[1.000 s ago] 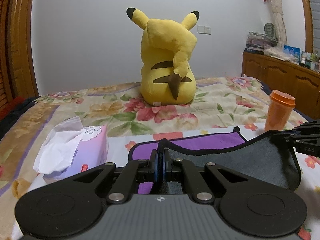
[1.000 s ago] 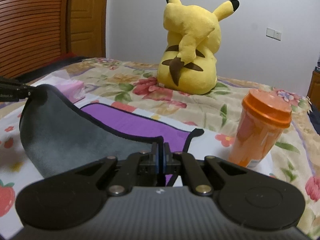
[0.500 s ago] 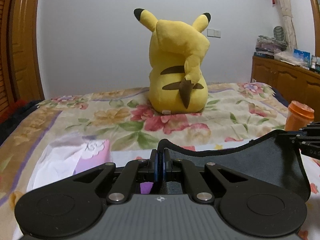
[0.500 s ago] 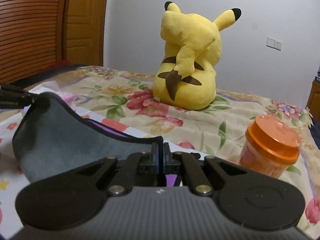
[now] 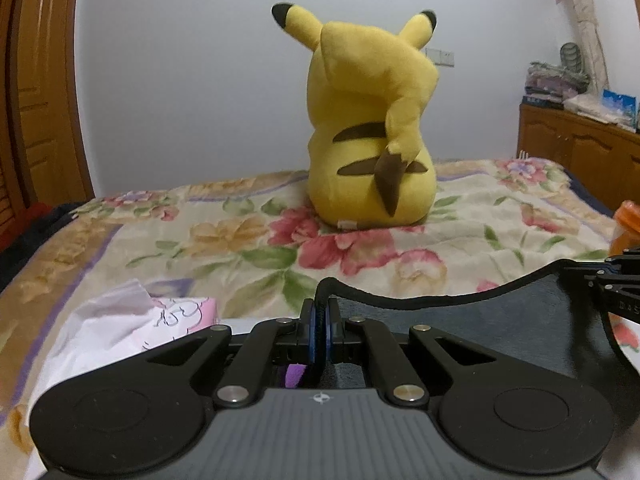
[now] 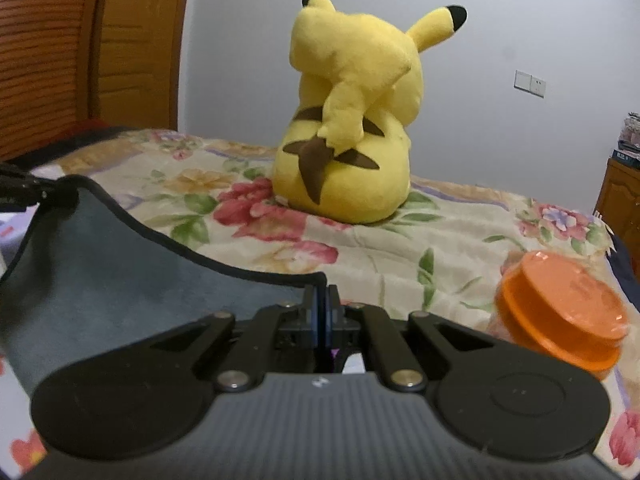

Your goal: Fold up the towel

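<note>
A towel, grey on the side facing me with a black hem and purple underneath, hangs stretched between both grippers above the bed. My left gripper [image 5: 319, 312] is shut on one corner of the towel [image 5: 480, 328]. My right gripper [image 6: 322, 300] is shut on the other corner of the towel [image 6: 100, 264]. In the left wrist view the right gripper [image 5: 608, 280] shows at the right edge, pinching the hem. The left gripper's tip [image 6: 40, 192] appears at the left edge of the right wrist view. The part of the towel below the hem is hidden.
A large yellow plush toy [image 5: 372, 136] sits on the floral bedspread [image 5: 240, 240] beyond the towel. An orange lidded cup [image 6: 560, 312] stands at the right. A pink tissue box [image 5: 132, 320] lies at the left. A wooden cabinet [image 5: 580, 152] is far right.
Both grippers have carried the towel's held edge forward toward the plush toy. The purple side that lay spread on the bed is now covered from view by the grey side.
</note>
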`<action>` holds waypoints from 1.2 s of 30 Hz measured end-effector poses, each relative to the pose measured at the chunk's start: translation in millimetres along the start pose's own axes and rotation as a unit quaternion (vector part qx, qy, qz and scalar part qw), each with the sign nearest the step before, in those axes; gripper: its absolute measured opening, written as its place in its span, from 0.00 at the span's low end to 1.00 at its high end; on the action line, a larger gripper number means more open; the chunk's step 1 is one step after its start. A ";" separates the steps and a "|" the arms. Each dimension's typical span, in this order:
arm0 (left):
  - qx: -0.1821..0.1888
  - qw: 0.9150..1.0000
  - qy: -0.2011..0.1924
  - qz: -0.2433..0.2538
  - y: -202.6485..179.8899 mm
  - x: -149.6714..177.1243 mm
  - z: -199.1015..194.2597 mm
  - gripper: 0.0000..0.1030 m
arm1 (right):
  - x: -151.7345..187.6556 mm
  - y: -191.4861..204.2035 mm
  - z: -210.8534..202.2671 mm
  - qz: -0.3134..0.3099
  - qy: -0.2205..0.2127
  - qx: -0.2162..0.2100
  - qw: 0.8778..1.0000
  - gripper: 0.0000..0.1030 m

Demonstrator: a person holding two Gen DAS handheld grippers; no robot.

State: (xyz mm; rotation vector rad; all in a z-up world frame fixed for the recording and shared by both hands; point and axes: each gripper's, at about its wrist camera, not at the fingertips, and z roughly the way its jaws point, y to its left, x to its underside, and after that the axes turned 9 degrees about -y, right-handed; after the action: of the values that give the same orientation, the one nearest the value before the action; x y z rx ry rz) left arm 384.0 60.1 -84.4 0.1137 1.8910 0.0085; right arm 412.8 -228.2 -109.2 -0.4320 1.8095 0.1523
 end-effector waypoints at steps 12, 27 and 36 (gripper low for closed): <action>-0.008 0.999 0.039 0.004 -1.3 26.1 23.3 0.09 | 24.8 0.1 22.6 0.028 0.043 0.004 0.999 0.05; 0.005 0.998 0.053 0.018 -14.3 22.7 -15.0 0.29 | 22.1 11.3 -33.4 0.036 0.051 -0.006 0.998 0.14; 0.026 0.998 0.058 0.030 -30.3 9.9 -63.2 0.33 | 13.4 19.1 -86.5 0.060 0.051 -0.015 0.997 0.14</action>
State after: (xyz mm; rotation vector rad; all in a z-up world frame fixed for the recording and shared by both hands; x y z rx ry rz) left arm 318.8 34.0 -75.6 0.2100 2.0034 0.0074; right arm 324.7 -241.4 -99.8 -0.3579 1.9359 0.2444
